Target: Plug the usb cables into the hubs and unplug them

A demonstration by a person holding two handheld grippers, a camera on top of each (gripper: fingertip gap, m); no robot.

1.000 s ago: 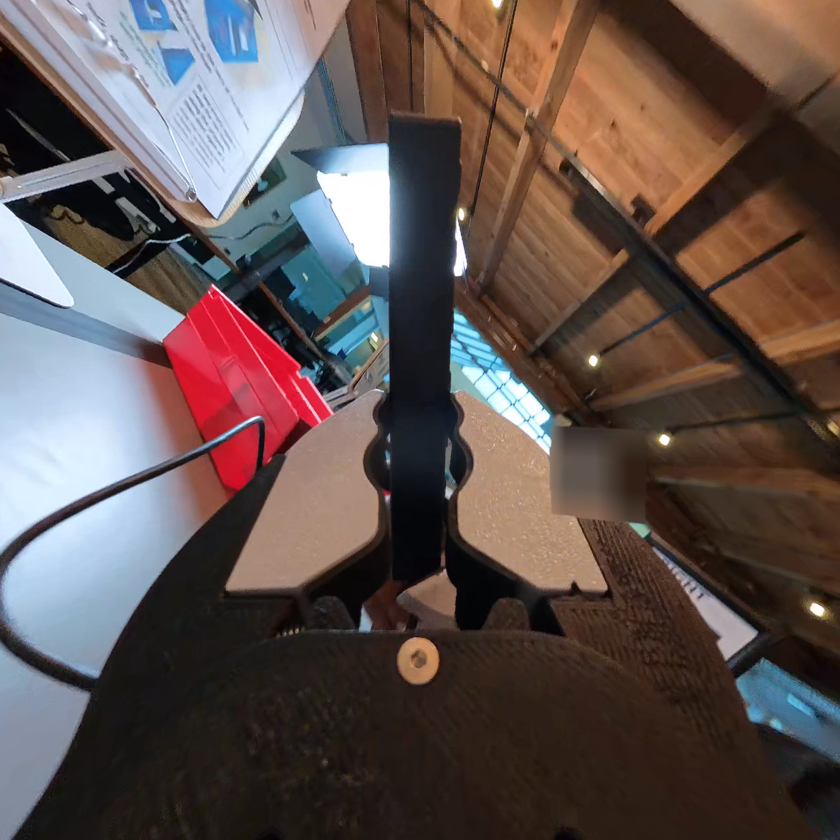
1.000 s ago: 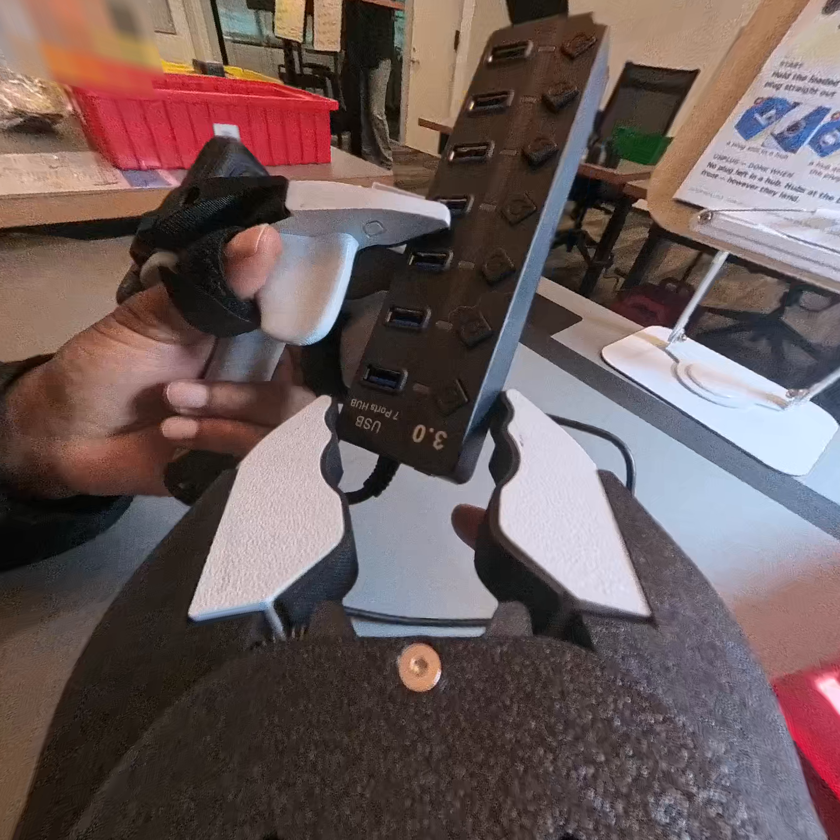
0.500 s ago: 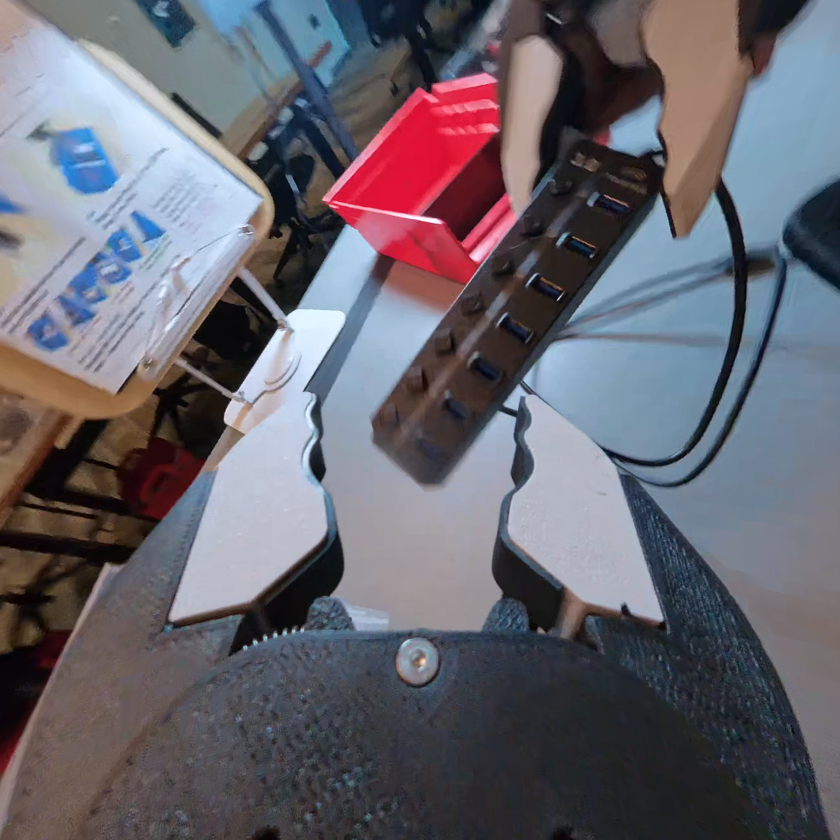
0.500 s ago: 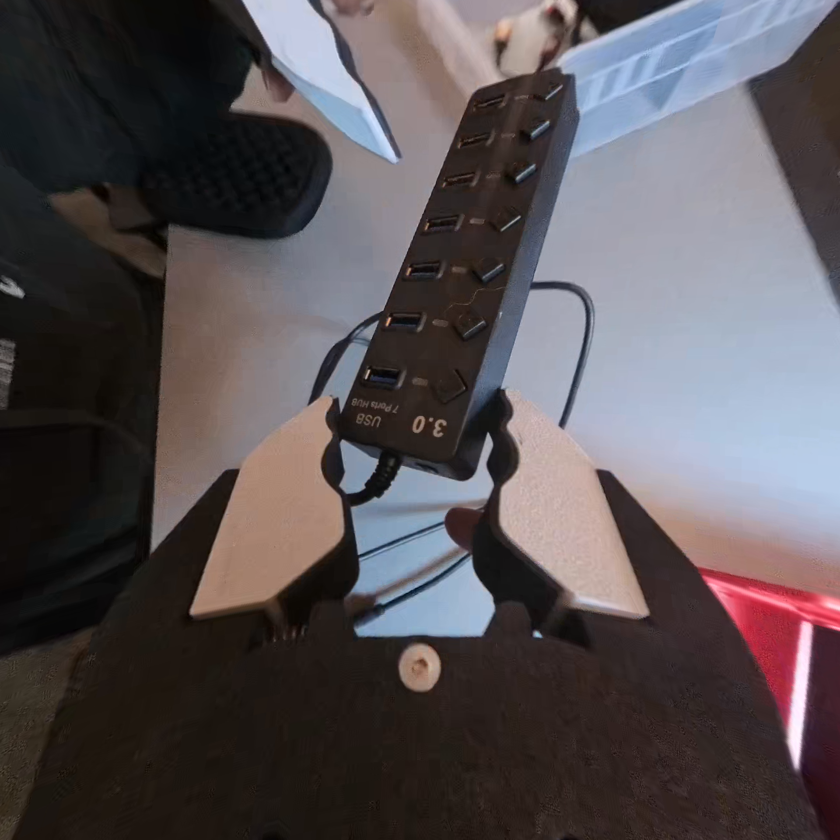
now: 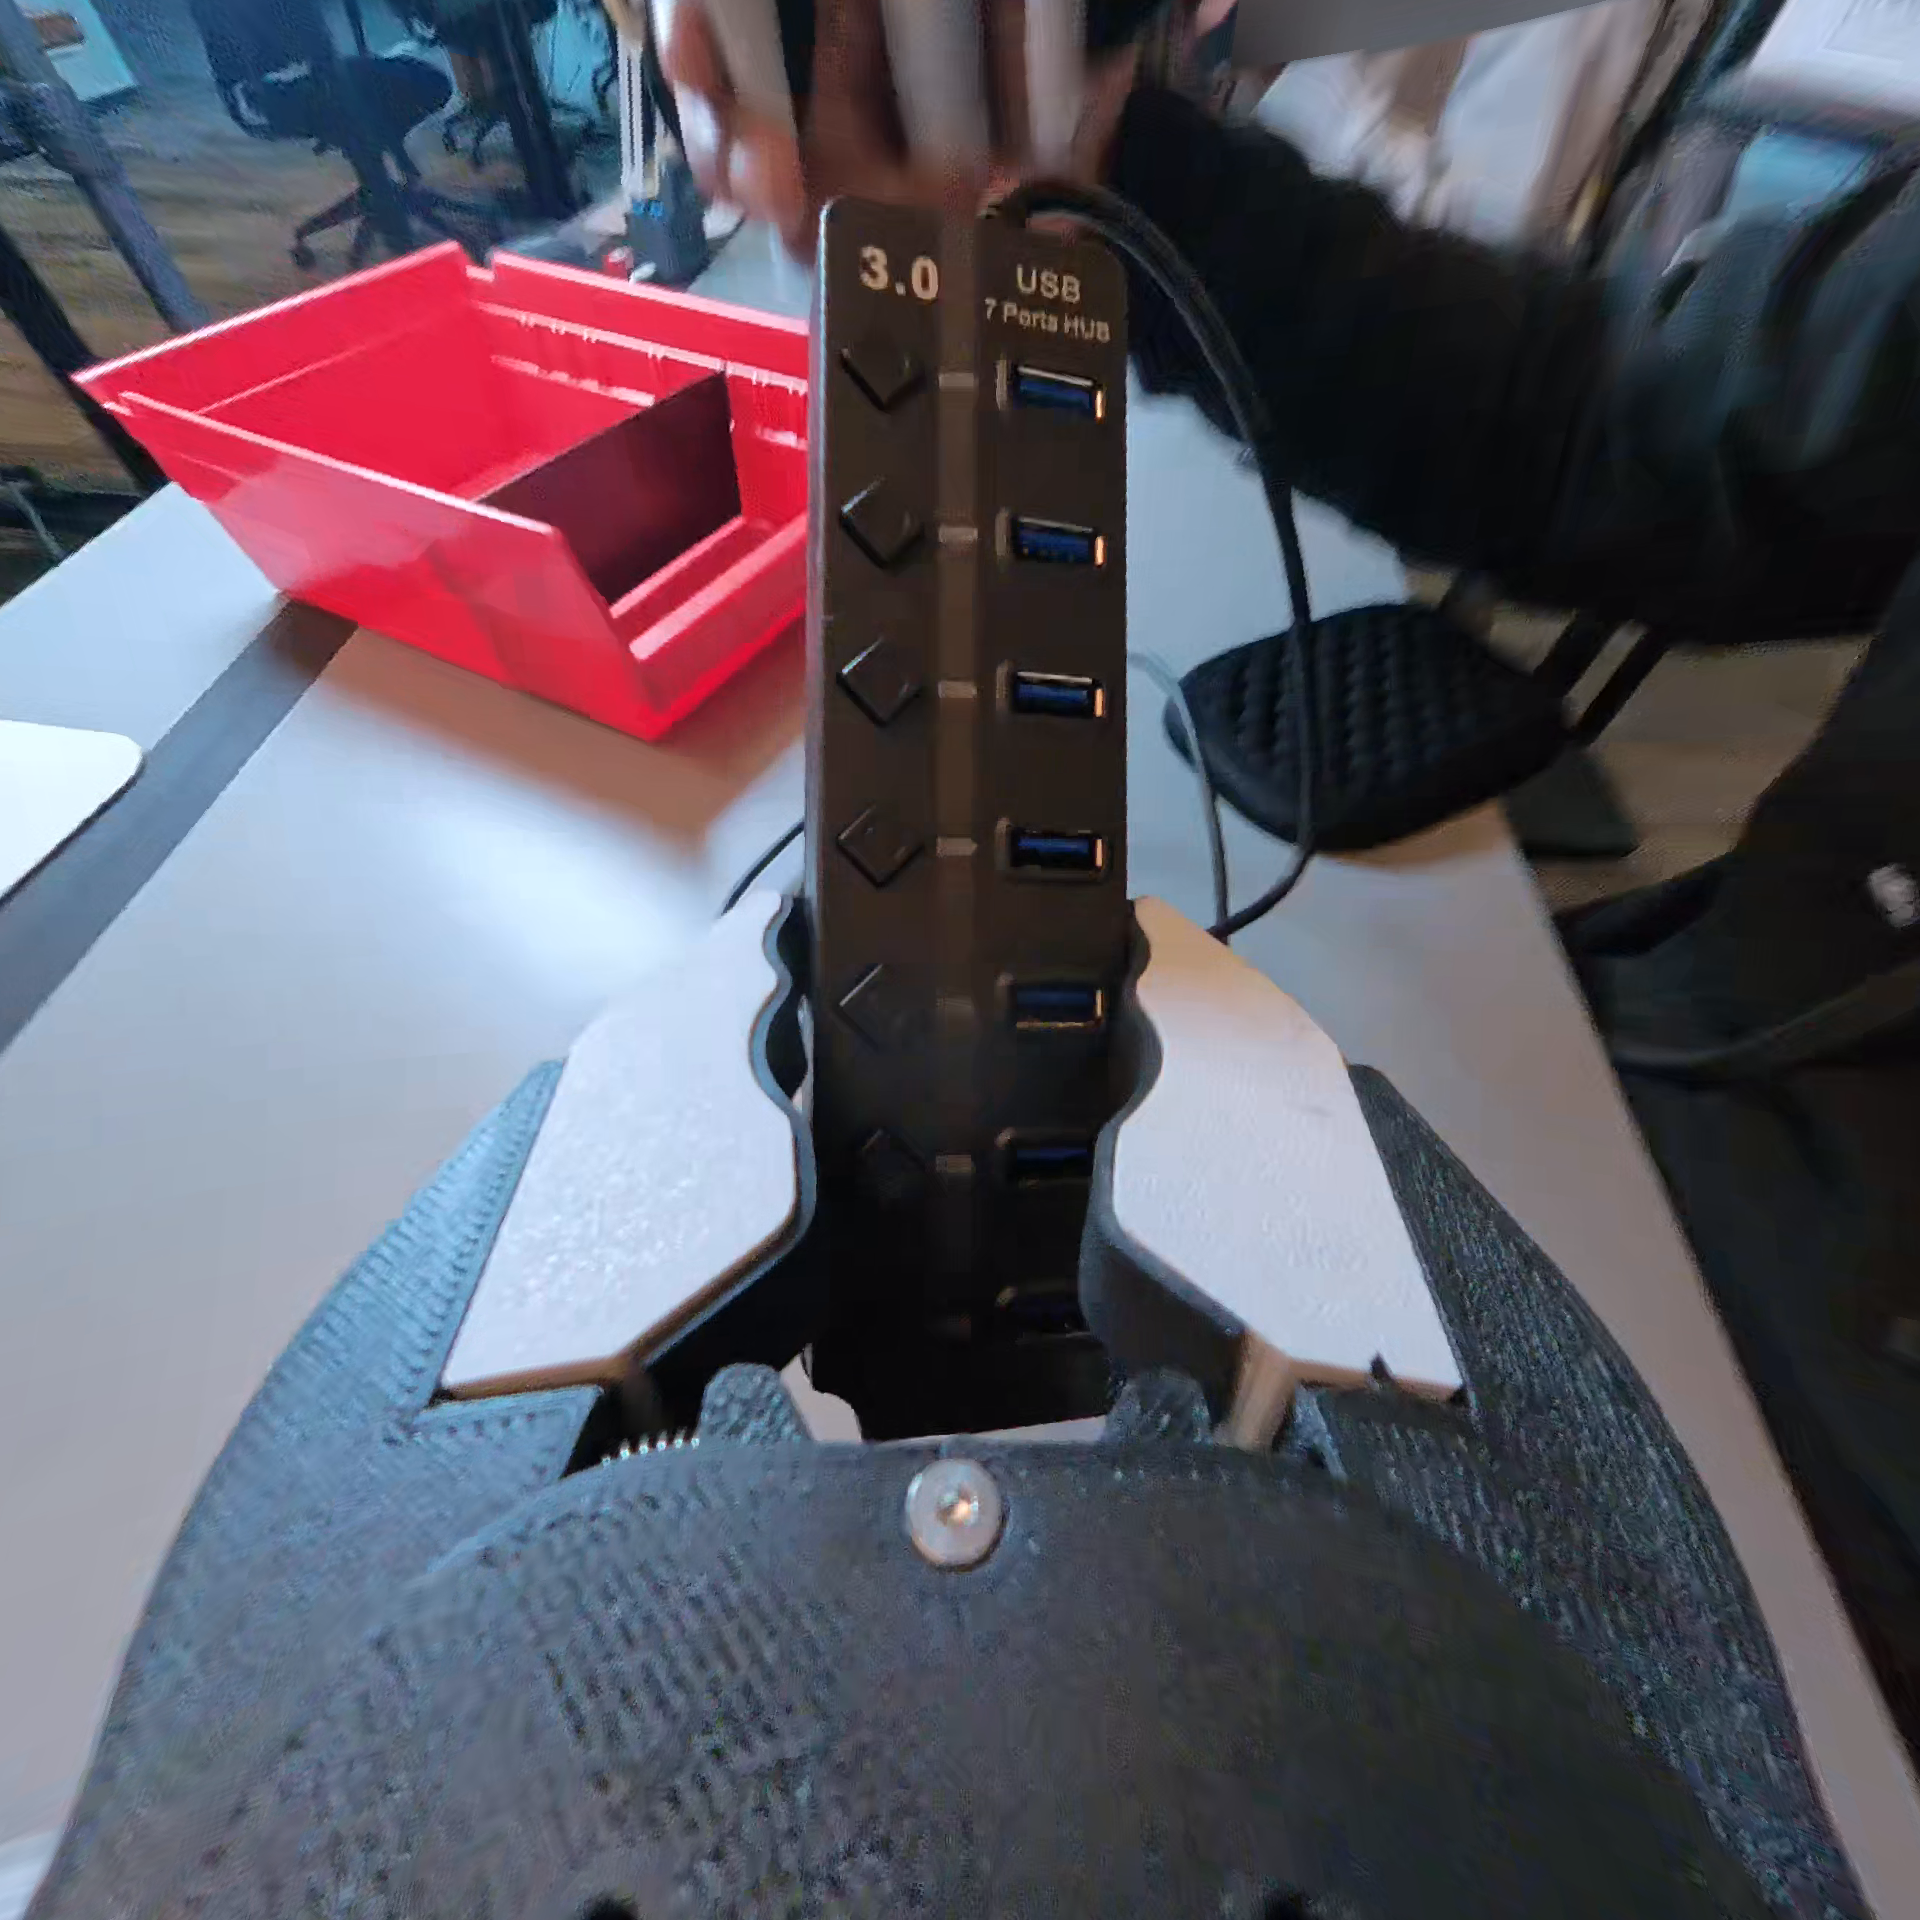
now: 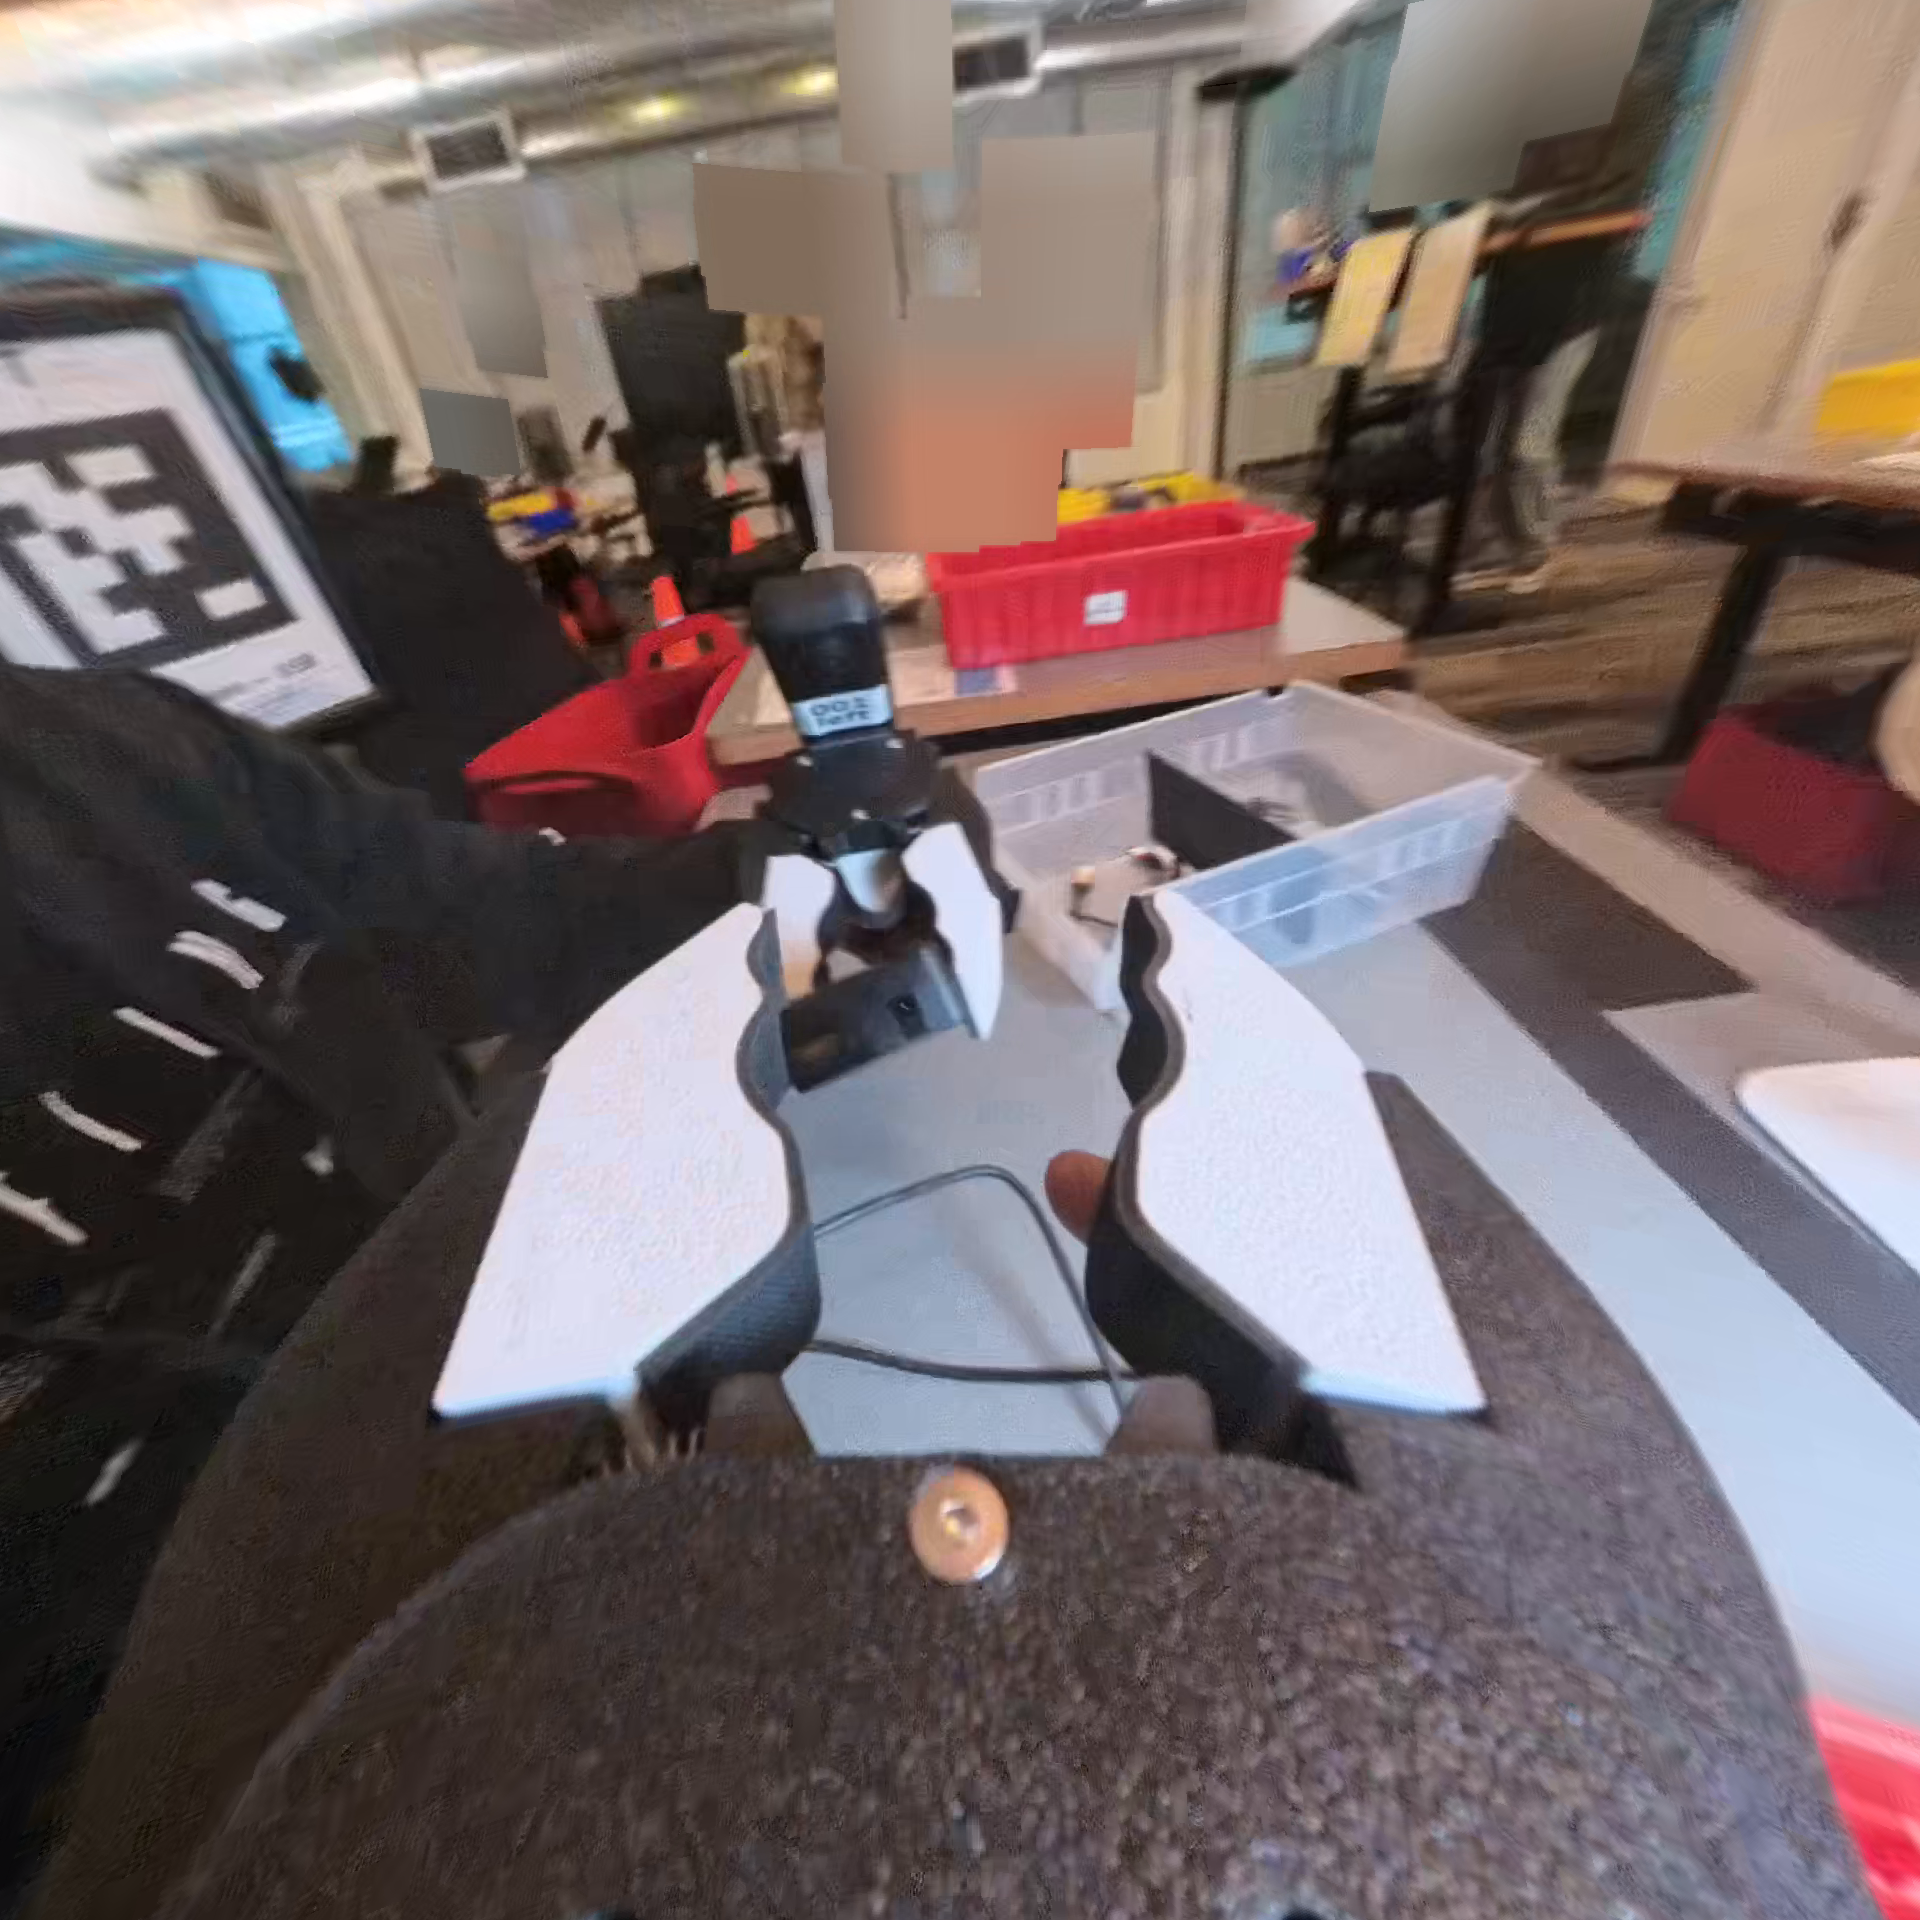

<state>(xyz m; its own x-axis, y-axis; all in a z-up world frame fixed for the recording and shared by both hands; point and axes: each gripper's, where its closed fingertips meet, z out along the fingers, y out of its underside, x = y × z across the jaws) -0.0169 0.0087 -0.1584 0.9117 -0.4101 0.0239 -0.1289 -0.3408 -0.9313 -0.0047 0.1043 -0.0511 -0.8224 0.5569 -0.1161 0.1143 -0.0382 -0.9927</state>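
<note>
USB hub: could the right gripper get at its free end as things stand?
Probably yes. The right gripper is open and empty, facing the USB hub, which the left gripper holds; nothing sits between them.

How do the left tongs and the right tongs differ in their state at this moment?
The left tongs are shut on the black USB hub, pressing both of its long sides; the right tongs are open and hold nothing. The hub fills the gap of the left tongs, while between the right tongs only the grey table and a thin black cable show. Both have white fingers on a black body.
</note>
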